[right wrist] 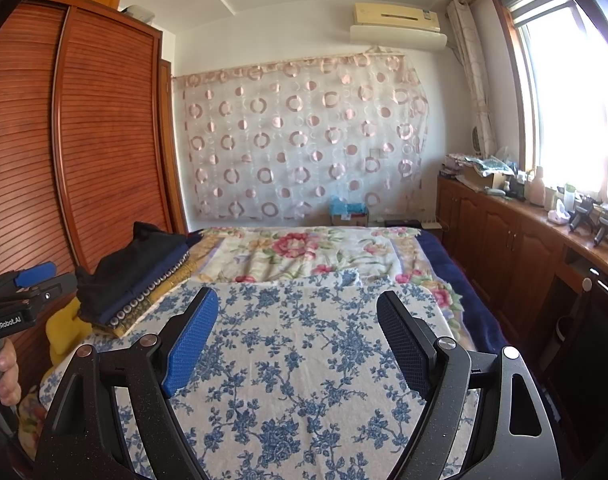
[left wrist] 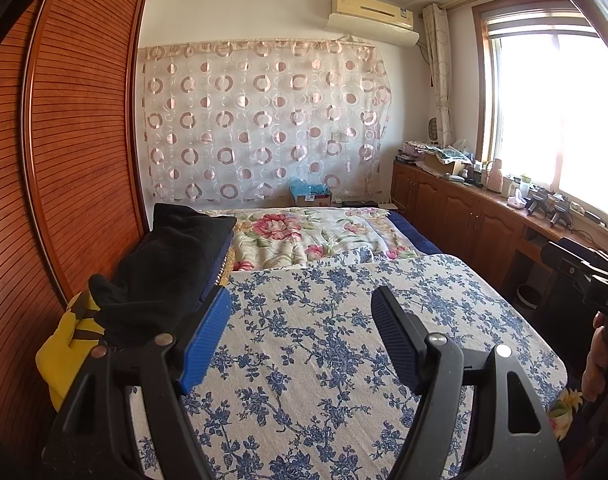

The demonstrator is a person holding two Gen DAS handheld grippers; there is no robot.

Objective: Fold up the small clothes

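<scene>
Fingers of left gripper (left wrist: 301, 312) and right gripper (right wrist: 297, 316) spread, empty above bed (left wrist: 324, 360); risk: snagging several layers off dark clothes pile (left wrist: 163, 264), toppling it

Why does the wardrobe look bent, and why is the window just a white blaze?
Left wrist view: the fisheye lens bows the wardrobe, and daylight overexposes the window, so nothing outside shows. Right wrist view: same curve in the wardrobe, same blown-out window; the blue floral cloth stays evenly lit and sharp.
</scene>
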